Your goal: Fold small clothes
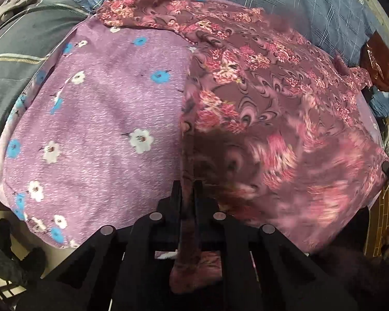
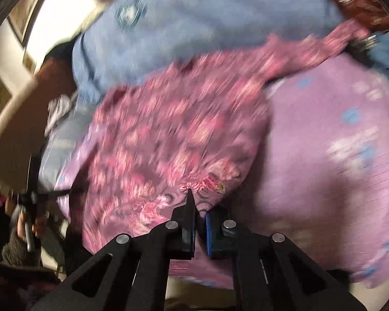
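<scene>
Since the maroon floral garment point(image 1: 259, 98) drapes and bunches wherever it is lifted, it reads as thin, light, very limp cloth, probably a bit slick, not fragile; it will sag and swing rather than hold a crease, so best taken by hems or corners, pulled taut before laying down. It lies spread over the right part of the lilac flowered sheet point(image 1: 96, 119) in the left wrist view, far edge rumpled near the blue checked pillows point(image 1: 285, 2), a sleeve or corner trailing to the far right. The left gripper point(image 1: 187, 189) has its jaws nearly together with a fold of the garment's near edge pinched between them, loose fabric hanging down below the fingers. The right gripper point(image 2: 197, 207) is closed to a narrow gap at another near edge of the garment point(image 2: 168, 134); cloth appears caught between the pads, but that view is heavily motion-blurred, so grip depth is unclear. Surface is a soft padded bed, so it gives under pressure and folds won't press sharp. Room is cluttered: grey striped bedding point(image 1: 15, 59) on the left, bags and oddments at the right rim, a pale wall and picture frame in the right wrist view.
</scene>
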A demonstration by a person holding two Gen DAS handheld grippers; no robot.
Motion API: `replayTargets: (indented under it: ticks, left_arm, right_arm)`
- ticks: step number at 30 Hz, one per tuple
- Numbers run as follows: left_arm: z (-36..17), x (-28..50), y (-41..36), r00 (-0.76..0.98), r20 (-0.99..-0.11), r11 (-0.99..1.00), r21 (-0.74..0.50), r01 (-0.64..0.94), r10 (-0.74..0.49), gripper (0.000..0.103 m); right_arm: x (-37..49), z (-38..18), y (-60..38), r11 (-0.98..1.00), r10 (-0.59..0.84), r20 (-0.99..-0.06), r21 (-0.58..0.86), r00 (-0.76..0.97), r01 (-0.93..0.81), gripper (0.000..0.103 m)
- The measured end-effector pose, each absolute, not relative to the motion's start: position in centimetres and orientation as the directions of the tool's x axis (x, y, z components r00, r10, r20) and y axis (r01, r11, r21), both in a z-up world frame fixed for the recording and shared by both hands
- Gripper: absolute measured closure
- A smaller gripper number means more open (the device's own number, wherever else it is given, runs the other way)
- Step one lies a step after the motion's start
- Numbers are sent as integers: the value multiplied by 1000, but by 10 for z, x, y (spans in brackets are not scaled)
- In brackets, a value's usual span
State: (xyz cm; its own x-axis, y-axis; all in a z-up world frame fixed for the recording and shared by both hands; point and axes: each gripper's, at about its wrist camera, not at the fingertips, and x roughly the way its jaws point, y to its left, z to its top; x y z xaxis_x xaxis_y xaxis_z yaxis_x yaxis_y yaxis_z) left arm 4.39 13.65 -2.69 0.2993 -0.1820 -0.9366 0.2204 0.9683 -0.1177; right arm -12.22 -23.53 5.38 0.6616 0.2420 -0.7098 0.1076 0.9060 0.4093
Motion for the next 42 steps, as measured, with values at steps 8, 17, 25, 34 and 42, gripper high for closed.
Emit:
replayTargets:
  ticks: [8, 17, 25, 34, 42]
  left_arm:
    - [-50, 37, 128, 249, -948, 960, -135, 246, -197, 39]
    - [-28, 30, 118, 283, -935, 957, -142, 252, -213, 100]
    - [-34, 31, 121, 251, -951, 961, -114, 254, -179, 100]
    - [-1, 95, 68, 378, -891, 944, -142, 297, -252, 45]
    - [-30, 111, 35, 350, -920, 943, -55, 329, -176, 44]
  right_arm:
    - [-136, 13, -272, 840, 244, -777, 468, 581, 273, 67]
    - [-144, 38, -263, 803, 354, -675, 574, 647, 159, 98]
    - [-129, 3, -264, 859, 275, -843, 432, 462, 276, 91]
    - [-23, 64, -291, 874, 168, -701, 431, 693, 224, 59]
    - [14, 34, -319, 851, 166, -722, 449, 671, 273, 100]
